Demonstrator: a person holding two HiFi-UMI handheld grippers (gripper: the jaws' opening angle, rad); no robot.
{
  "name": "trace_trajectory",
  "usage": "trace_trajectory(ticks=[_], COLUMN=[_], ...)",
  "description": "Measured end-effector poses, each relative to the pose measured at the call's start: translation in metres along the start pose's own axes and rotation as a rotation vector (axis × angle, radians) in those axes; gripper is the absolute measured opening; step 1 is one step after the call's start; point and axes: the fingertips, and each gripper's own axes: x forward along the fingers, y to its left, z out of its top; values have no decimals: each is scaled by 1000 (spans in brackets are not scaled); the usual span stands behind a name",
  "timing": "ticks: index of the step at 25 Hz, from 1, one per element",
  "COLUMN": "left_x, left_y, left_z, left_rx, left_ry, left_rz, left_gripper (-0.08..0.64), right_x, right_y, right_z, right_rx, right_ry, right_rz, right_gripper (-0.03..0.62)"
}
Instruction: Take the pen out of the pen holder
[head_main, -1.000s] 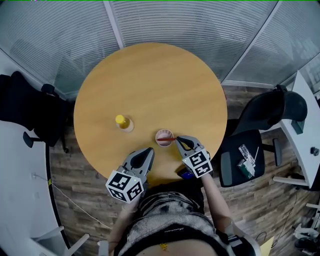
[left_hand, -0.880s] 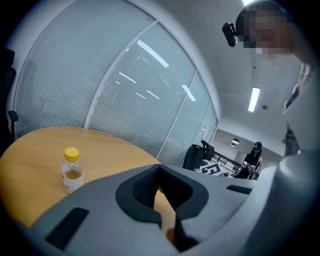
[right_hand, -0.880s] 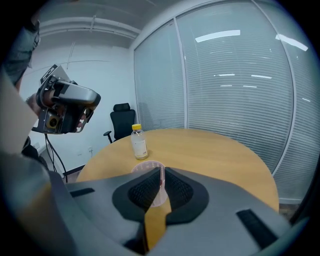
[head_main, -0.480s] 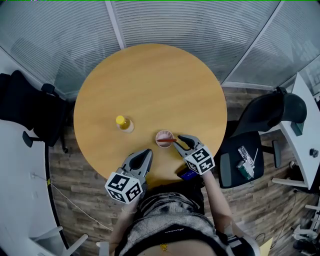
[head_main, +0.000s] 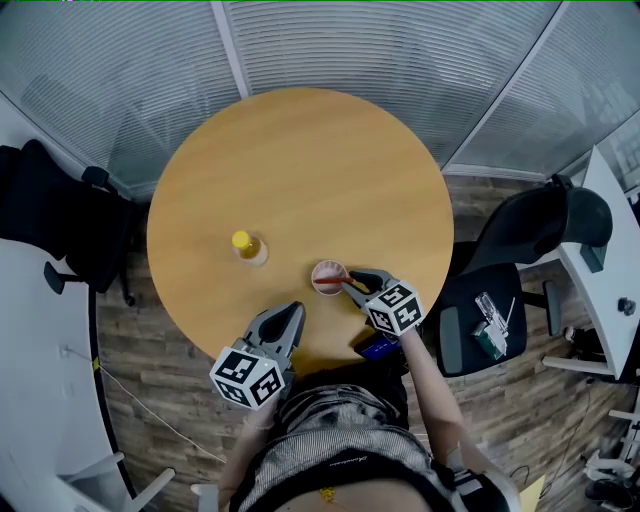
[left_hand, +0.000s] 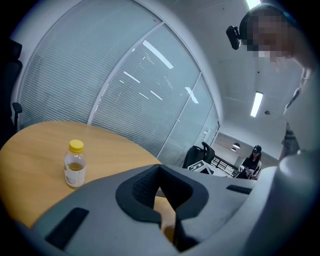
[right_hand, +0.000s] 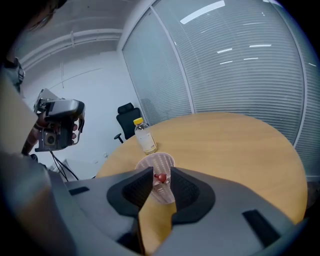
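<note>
The worktop (head_main: 300, 160) is a round slab with a smooth, pale wood finish, and most of its surface is bare. A small clear bottle (head_main: 243, 243) with a yellow cap stands left of centre. The pen holder (head_main: 320, 268) – a pale, translucent cup with a ribbed mesh wall – sits near the lower edge of the worktop, well apart from the bottle. A red pen (head_main: 332, 282) leans out of the holder toward the lower right. The right hand-held gripper (head_main: 350, 285) meets the pen just beside the rim, and its grey jaws are drawn in on the pen's red end (right_hand: 160, 177). The left hand-held gripper (head_main: 293, 312) hangs over the worktop's lower edge – its jaws are together at the tips, with nothing between them.
</note>
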Motion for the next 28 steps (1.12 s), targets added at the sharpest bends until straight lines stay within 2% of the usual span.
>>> trace_trajectory(ticks=[4,6,28], left_x=[0,-1,-1], left_y=[0,0,-5], left_z=[1,1,-4], left_rx=[-2,-3,-8], left_ry=[-4,-3,8], left_rz=[-2,-5,-27], left_gripper=[3,3,3], right_x=[2,3,3], right_y=[-2,-2,1], right_z=[-1,0,-1], right_rx=[16,14,-6], right_ry=[11,6,23], right_rz=[-2,-8,-9], right_gripper=[114,88,81])
